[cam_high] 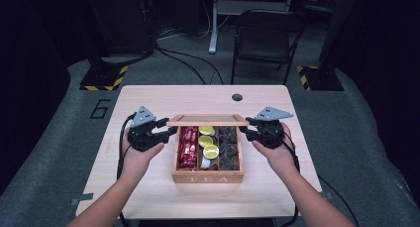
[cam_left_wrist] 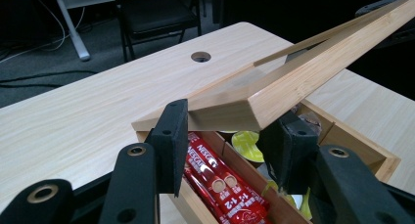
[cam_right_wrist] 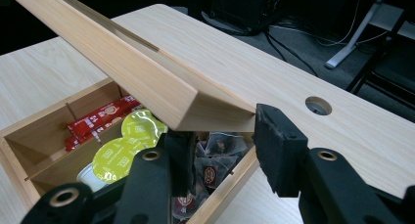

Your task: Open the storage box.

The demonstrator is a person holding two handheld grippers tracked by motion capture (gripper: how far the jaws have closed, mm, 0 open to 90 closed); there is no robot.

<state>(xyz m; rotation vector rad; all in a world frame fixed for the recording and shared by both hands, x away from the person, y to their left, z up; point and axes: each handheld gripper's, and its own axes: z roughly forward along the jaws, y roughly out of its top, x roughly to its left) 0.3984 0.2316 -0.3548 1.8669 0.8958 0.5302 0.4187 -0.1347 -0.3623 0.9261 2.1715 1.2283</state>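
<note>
The left tongs (cam_high: 166, 130) grip the left corner of the lid (cam_high: 208, 120): in the left gripper view one pad (cam_left_wrist: 171, 141) bears on the lid's end face while the other sits beneath the front edge. The right tongs (cam_high: 247, 130) grip the opposite corner of the same lid, with one pad (cam_right_wrist: 276, 150) against its end face and the other under it. The lid thus spans between the two tongs, at 3 o'clock from the left and 9 o'clock from the right, raised at its front edge above the tea box (cam_high: 208, 177). The box rests at the centre of the surface (cam_high: 148, 197). Its compartments hold red sachets (cam_high: 188, 147) on the left, yellow-lidded capsules (cam_high: 208, 142) in the middle, and dark tea bags (cam_high: 228, 147) on the right. A round hole (cam_high: 237, 97) lies in the surface at 12 o'clock from the box.
</note>
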